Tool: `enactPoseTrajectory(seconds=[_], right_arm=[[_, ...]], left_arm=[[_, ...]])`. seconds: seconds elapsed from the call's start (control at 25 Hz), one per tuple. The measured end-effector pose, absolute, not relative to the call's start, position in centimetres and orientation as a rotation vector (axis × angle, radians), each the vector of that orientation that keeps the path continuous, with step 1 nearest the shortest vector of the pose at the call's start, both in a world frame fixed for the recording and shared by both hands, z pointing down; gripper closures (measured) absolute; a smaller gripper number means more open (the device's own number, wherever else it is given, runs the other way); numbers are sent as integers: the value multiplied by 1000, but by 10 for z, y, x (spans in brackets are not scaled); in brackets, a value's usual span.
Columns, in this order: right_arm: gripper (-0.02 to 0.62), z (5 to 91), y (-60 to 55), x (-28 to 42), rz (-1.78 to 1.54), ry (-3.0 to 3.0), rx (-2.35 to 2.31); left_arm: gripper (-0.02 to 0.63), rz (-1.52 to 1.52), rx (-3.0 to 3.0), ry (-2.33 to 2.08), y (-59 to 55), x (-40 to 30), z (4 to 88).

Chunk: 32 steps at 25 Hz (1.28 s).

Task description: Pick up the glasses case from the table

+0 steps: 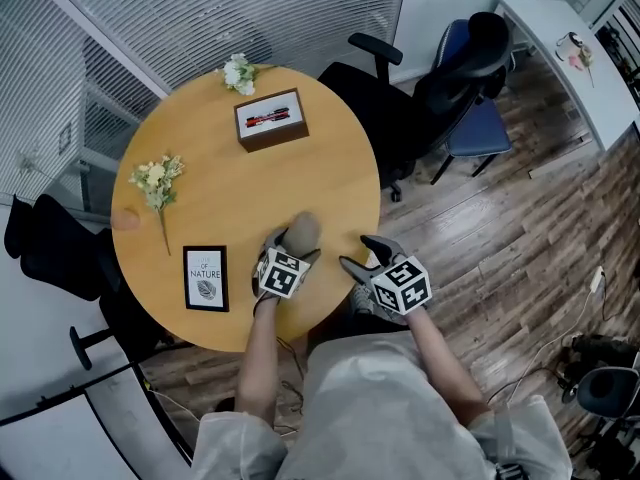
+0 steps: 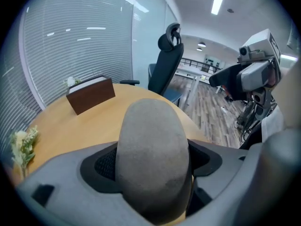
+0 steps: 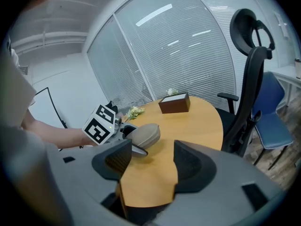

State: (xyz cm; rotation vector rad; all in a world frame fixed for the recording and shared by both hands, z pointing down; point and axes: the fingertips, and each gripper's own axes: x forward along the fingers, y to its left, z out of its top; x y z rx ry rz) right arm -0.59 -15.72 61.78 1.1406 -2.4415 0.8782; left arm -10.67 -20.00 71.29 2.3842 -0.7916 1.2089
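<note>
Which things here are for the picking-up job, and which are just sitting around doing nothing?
For the job:
- glasses case, grey, clamped between the left gripper's jaws
- left gripper
- right gripper, open and empty, near the table edge

Just lying about:
- brown box
- framed card
- yellow flower sprig
- white flower sprig
- office chair

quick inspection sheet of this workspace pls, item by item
surface: round wooden table
job's things: grey glasses case, near the table's near edge
clutter: brown box, flower sprigs, framed card
grippers: left gripper shut on the glasses case; right gripper open, nothing between its fingers
cables: loose cable on the floor at right
surroundings: black office chair, blue chair, blinds
</note>
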Motion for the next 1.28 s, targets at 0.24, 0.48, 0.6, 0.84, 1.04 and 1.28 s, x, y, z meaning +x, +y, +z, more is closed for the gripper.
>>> enactPoseTrajectory(seconds=[0.24,0.48,0.6,0.84,1.04,1.28], right_arm=[[321,614,-148,-8,854,-2467,1101],[321,613,-140,-14,846,-2502,1075],[321,612,-137,-19,845,-2517,1058],[322,605,-130,-27,807,-2540,1023],[322,603,-123,-33,811,-2559,997],[322,600,-112,-38,792,-2584,945]], left_arm=[[230,1086,2377,-898,-190,-110,696],[230,967,2329,-1001,-172,-115,673],[230,917,2310,-1045,-161,-117,664],[230,805,2266,-1135,-140,-122,643],[230,703,2246,-1223,-127,-123,624],[230,563,2205,-1320,-114,-126,602]])
